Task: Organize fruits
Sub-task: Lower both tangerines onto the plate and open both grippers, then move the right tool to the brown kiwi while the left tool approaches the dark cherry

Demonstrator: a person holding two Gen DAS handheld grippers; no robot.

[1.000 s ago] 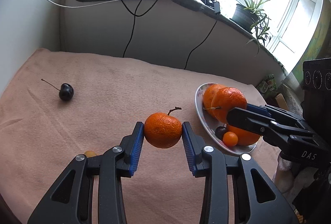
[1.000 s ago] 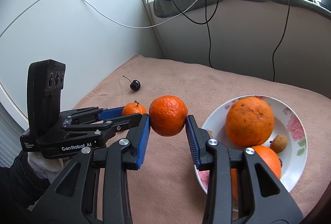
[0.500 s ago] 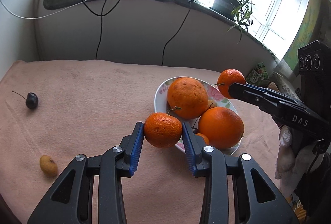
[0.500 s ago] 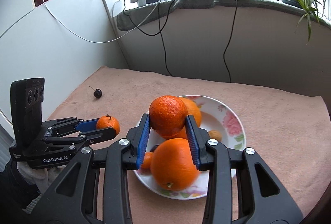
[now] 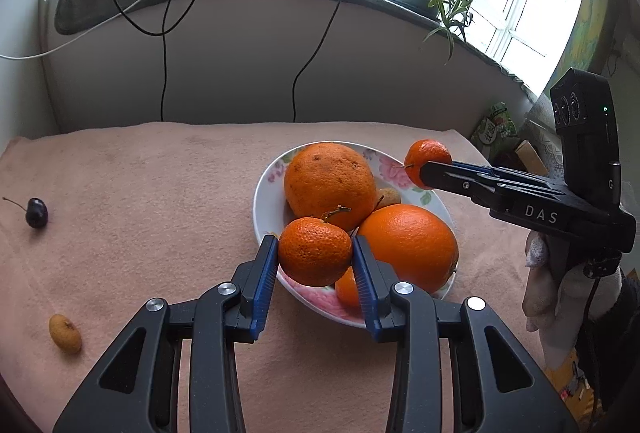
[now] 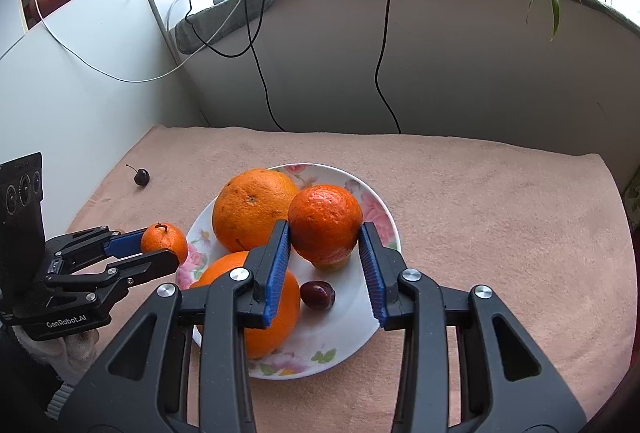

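Note:
My left gripper (image 5: 314, 245) is shut on a stemmed tangerine (image 5: 314, 257), held over the near rim of a flowered white plate (image 5: 264, 189). My right gripper (image 6: 324, 229) is shut on a second tangerine (image 6: 325, 217), above the plate's (image 6: 384, 217) middle. Two large oranges (image 6: 254, 209) (image 6: 256, 309), a cherry (image 6: 317, 295) and a small brown fruit lie in the plate. In the right wrist view the left gripper (image 6: 160, 245) hangs at the plate's left edge; in the left wrist view the right gripper (image 5: 428, 169) hangs over its far right rim.
A dark cherry (image 5: 37, 212) with a stem and a small yellow-brown fruit (image 5: 65, 334) lie on the pink cloth (image 5: 160, 193) to the left. Walls close the back and left side; cables hang from the sill. A gloved hand (image 5: 560, 293) holds the right gripper.
Both grippers have carried their tangerines sideways until they hang over the plate, which now sits in the middle of both views. Neither grip has changed.

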